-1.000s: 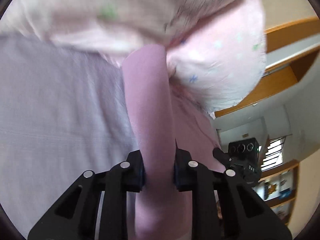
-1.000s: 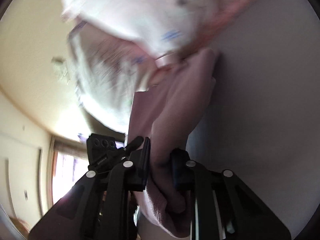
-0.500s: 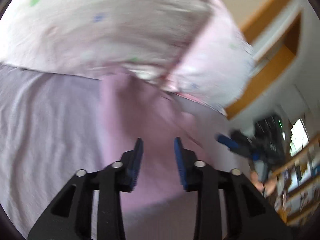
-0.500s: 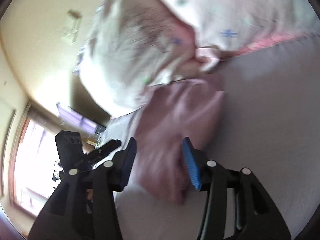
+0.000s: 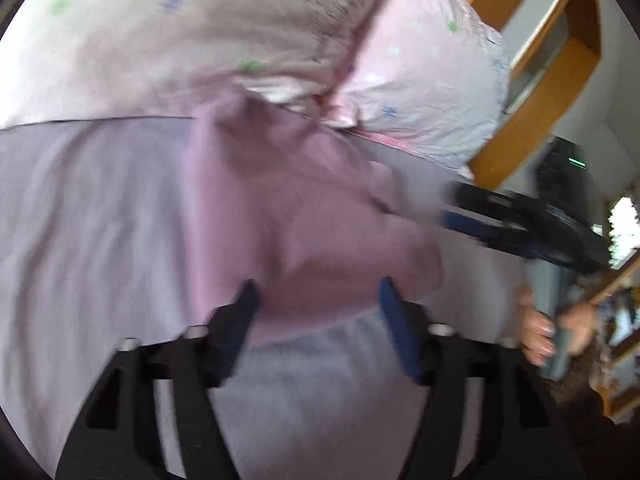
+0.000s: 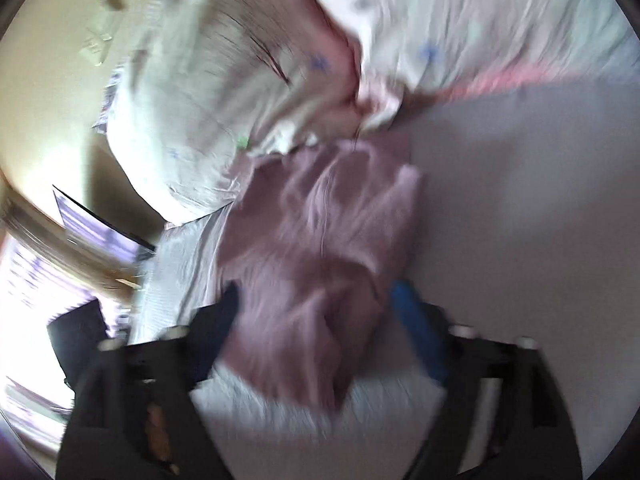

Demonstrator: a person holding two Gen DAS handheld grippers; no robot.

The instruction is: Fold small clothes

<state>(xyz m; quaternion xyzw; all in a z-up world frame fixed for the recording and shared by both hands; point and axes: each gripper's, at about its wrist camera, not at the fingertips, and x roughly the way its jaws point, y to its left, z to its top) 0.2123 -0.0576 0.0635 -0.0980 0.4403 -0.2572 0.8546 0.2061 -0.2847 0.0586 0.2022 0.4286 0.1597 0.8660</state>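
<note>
A small pink garment (image 5: 296,216) lies crumpled on the lilac bedsheet (image 5: 92,216), just below the pillows. My left gripper (image 5: 318,300) is open, its jaws wide apart over the garment's near edge, holding nothing. In the right wrist view the same pink garment (image 6: 320,240) lies in a loose heap. My right gripper (image 6: 320,300) is open too, with the cloth between its spread fingers but not pinched. The right gripper also shows at the right of the left wrist view (image 5: 516,224). Both views are motion-blurred.
Two pale pink pillows with small star prints (image 5: 424,76) (image 6: 224,112) lie against the garment's far side. A wooden headboard or shelf (image 5: 532,112) stands beyond. The person's hand (image 5: 536,332) holds the right gripper. A bright window (image 6: 28,280) is at the left.
Both grippers let go of the pink garment and opened wide. The garment dropped onto the sheet in a heap, and both grippers pulled back a little from the pillows.
</note>
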